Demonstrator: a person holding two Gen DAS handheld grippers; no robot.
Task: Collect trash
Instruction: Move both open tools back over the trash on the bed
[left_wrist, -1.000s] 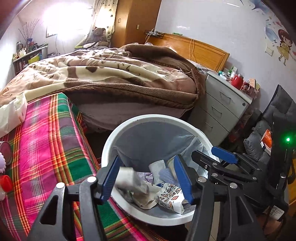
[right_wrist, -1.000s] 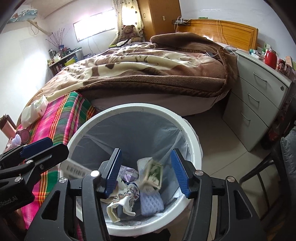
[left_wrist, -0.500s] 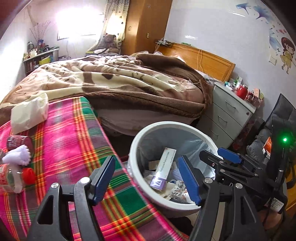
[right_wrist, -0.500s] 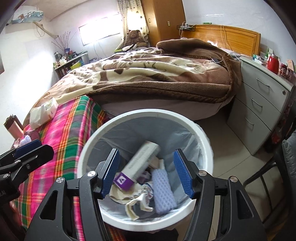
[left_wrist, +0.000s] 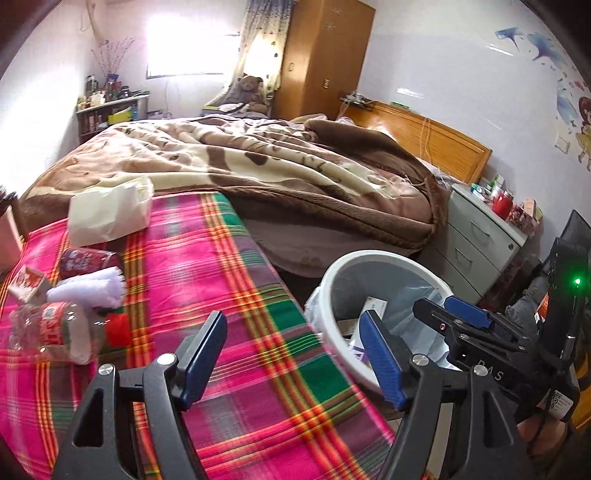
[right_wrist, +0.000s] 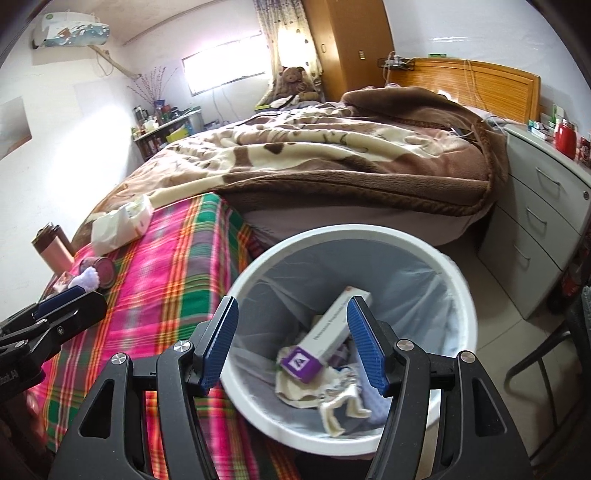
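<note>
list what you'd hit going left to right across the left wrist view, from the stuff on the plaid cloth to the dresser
plastic bottle → white rolled cloth → left gripper → trash bin → right gripper → dresser

One bin (right_wrist: 458, 280) holding one long box (right_wrist: 328, 332), one plaid cloth (left_wrist: 207, 266), one clear bottle (left_wrist: 55, 332), one white bag (left_wrist: 110, 210), two grippers (left_wrist: 291, 354) (right_wrist: 291, 339).

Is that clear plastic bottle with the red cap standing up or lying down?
Lying down. The bottle rests on its side on the plaid cloth, its red cap pointing sideways towards the bin, not up.
</note>
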